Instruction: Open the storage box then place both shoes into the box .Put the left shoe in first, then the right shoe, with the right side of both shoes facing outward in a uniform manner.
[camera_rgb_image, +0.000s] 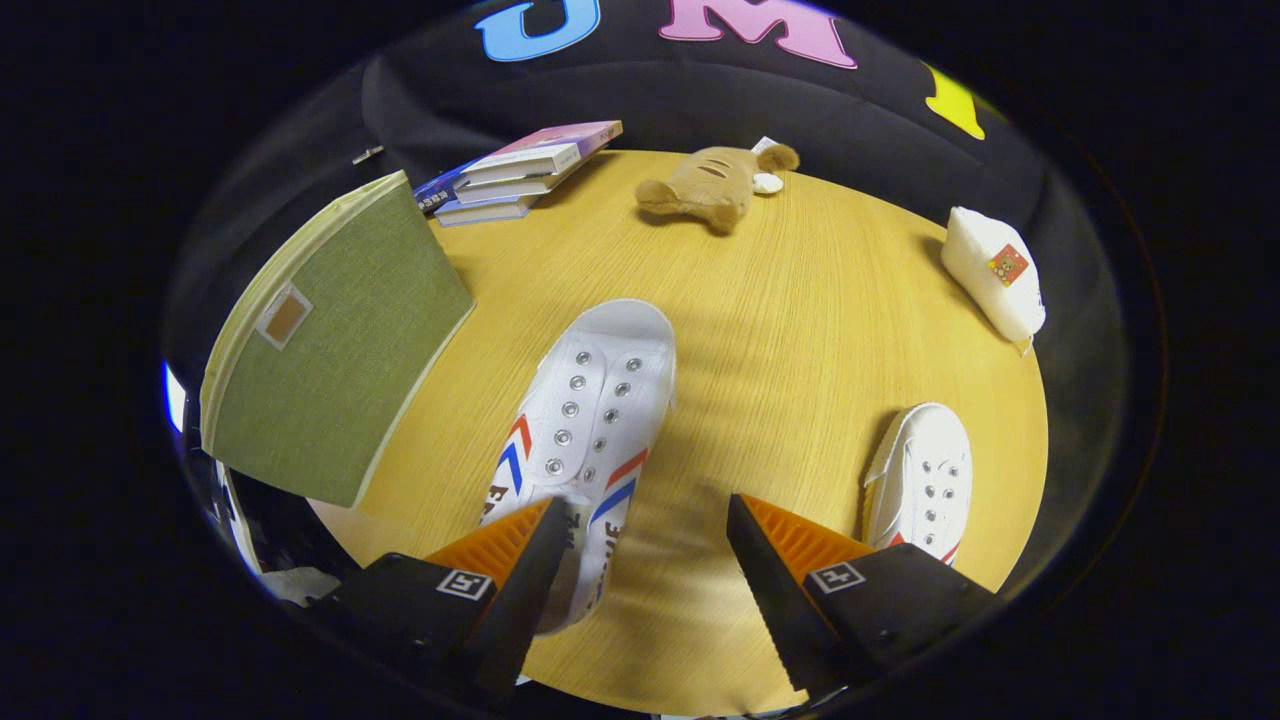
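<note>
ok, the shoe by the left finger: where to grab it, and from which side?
Judging by its pose, grip the shoe across its heel collar, from above. It lies flat on the table, toe pointing away, heel under the left fingertip, so the sidewalls there probably give the fingers parallel faces. The gripper is open, offset toward the other shoe; shift it over first.

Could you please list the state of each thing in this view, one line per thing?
Gripper: open, fingers apart, holding nothing, just above the table.
Green storage box: closed, lid down.
Nearer white shoe: upright on its sole, partly under the left finger, laceless.
Farther white shoe: upright, beside the right finger, untouched.
Stack of books: closed, lying flat.
Plush toy: lying on the table.
White pouch: lying at the table's edge.
Wooden table: bearing it all.
</note>
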